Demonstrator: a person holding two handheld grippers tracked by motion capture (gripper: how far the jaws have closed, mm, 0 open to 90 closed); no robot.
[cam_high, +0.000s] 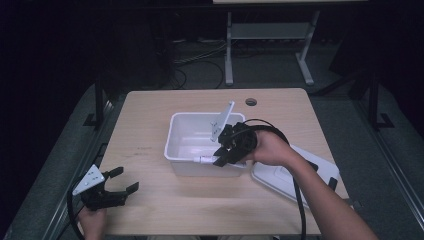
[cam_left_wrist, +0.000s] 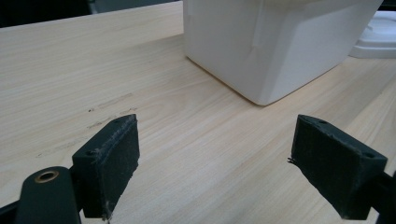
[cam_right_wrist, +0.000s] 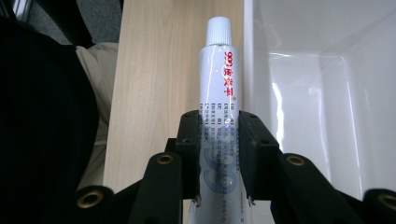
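Tube (cam_right_wrist: 218, 88) clamped in the right tool (cam_right_wrist: 219, 154), poised at the near rim of the white bin (cam_high: 172, 135).

Right tool's jaws are clenched on the lower body of the white tube, cap pointing away, just over the bin's front edge, the worktop (cam_high: 150, 210) showing beside it. Grip sits low, so the long free end could swing or catch the rim and slide out onto the wood. What shows of the bin's inside looks empty; its lid (cam_high: 280, 180) lies beside it at the right. Left tool (cam_high: 117, 182) rests released near the worktop's corner, nothing between its pads (cam_left_wrist: 114, 168).
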